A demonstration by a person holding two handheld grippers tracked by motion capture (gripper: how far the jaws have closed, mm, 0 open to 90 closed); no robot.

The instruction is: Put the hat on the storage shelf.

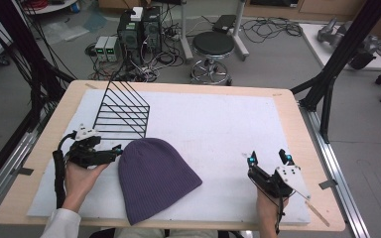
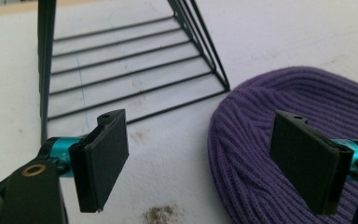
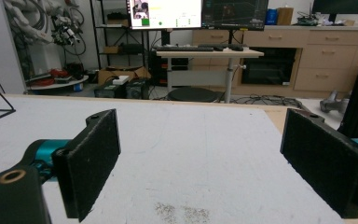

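A purple knitted beanie (image 1: 154,178) lies flat on the white mat near the table's front, left of the middle. Just behind it stands a black wire rack (image 1: 121,111) with a slanted side. My left gripper (image 1: 115,150) is at the beanie's upper left edge, pointing right. In the left gripper view it (image 2: 200,133) is open, one jaw over the beanie (image 2: 279,102), the other over bare mat, with the rack (image 2: 121,70) ahead. My right gripper (image 1: 269,158) is open above bare mat at the front right, nothing between its jaws (image 3: 200,135).
The white mat (image 1: 218,124) covers most of the wooden table (image 1: 287,99). Small brown stains mark the mat (image 2: 161,213). Beyond the far edge are a round stool (image 1: 213,47), computer towers (image 1: 139,29) and cables on the floor. Black frame posts (image 1: 337,59) stand at the right.
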